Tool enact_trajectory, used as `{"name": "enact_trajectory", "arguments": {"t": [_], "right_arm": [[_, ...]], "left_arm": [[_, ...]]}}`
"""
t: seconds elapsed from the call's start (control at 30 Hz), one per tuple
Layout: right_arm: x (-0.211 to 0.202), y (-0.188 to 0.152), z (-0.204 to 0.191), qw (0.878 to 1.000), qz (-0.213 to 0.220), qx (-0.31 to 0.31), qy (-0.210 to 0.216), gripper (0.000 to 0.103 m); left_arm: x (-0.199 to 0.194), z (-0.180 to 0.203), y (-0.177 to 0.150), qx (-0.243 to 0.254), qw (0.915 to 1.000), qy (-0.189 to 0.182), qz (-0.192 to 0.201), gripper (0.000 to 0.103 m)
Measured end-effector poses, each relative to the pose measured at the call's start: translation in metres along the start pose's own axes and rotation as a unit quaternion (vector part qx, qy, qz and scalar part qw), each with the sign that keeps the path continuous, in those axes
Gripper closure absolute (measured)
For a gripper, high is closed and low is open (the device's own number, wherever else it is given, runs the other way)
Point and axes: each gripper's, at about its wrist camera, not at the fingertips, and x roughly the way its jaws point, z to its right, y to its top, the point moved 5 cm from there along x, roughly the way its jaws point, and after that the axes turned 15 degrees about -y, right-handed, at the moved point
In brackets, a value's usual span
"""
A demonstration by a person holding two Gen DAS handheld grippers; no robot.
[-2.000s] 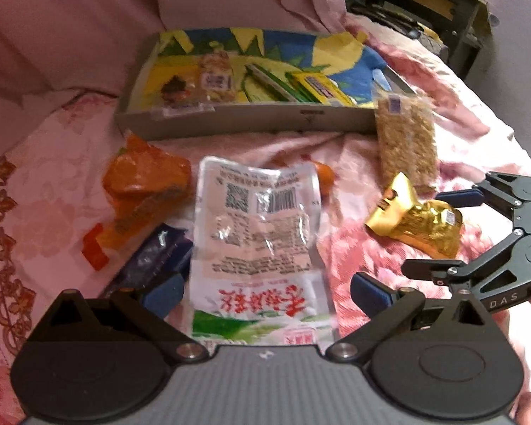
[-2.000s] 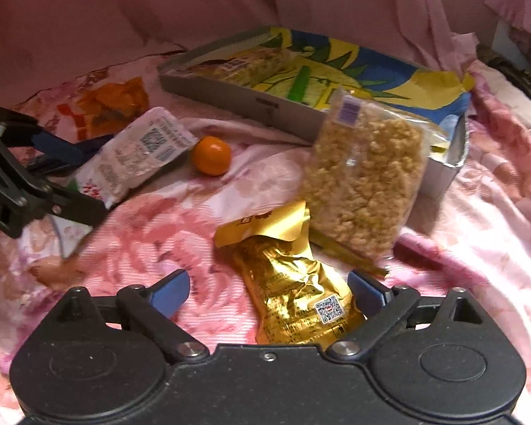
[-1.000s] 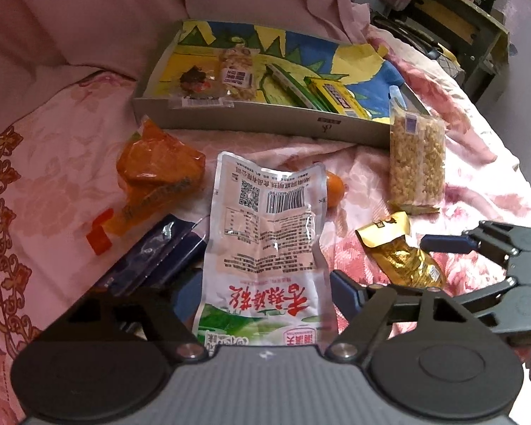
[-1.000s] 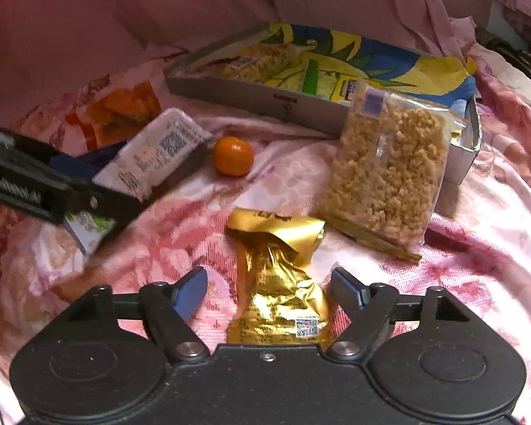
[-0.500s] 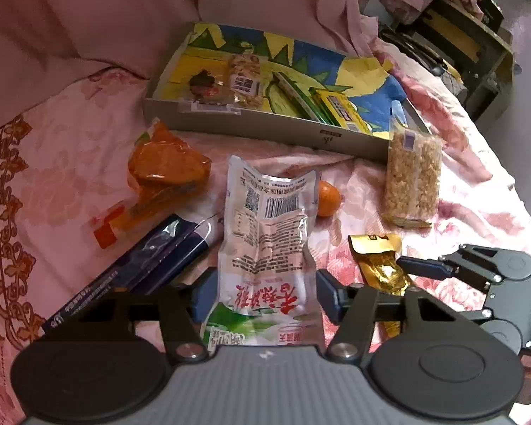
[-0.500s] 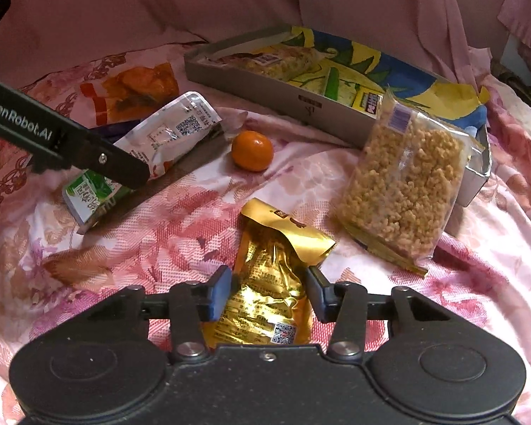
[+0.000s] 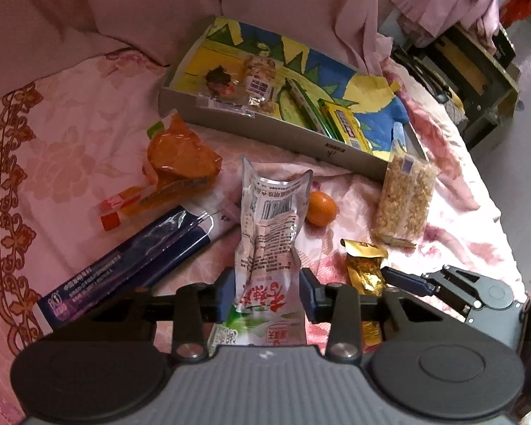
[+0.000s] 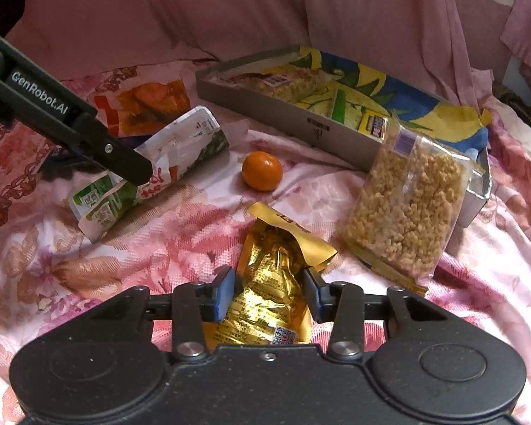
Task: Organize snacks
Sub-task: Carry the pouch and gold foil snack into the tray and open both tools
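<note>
Tray (image 7: 265,131) holds few snacks; six outside. Left gripper (image 7: 265,292) clamps white-green pouch (image 7: 269,233), right gripper (image 8: 268,292) clamps gold packet (image 8: 269,283).

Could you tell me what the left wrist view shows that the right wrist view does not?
Only the left wrist view shows the dark blue packet and the left gripper shut on the white snack pouch. Only the right wrist view shows the right gripper closed on the gold packet from behind. Both show the box, mandarin and puffed grain bag.
</note>
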Motion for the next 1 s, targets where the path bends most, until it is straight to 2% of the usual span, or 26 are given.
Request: {"name": "enact_trajectory", "arguments": {"t": [0.33,0.57,0.77,1.0], "right_arm": [[-0.005,0.001,0.0,1.0,0.016,-0.007,-0.007,0.059],[-0.008,0.002,0.001,1.0,0.028,-0.003,-0.013,0.059],[-0.014,0.005,0.0,0.999,0.049,-0.009,-0.021,0.059],[-0.026,0.026,0.007,0.994,0.099,0.024,-0.035,0.059]], "left_arm": [[-0.006,-0.002,0.001,-0.021,0.9996,-0.015,0.013,0.064],[-0.022,0.0,0.003,-0.038,0.9979,-0.037,0.039,0.064],[-0.034,0.012,0.009,-0.002,0.9958,-0.034,0.085,0.064],[-0.037,0.021,0.034,0.009,0.9873,-0.046,0.152,0.064]]}}
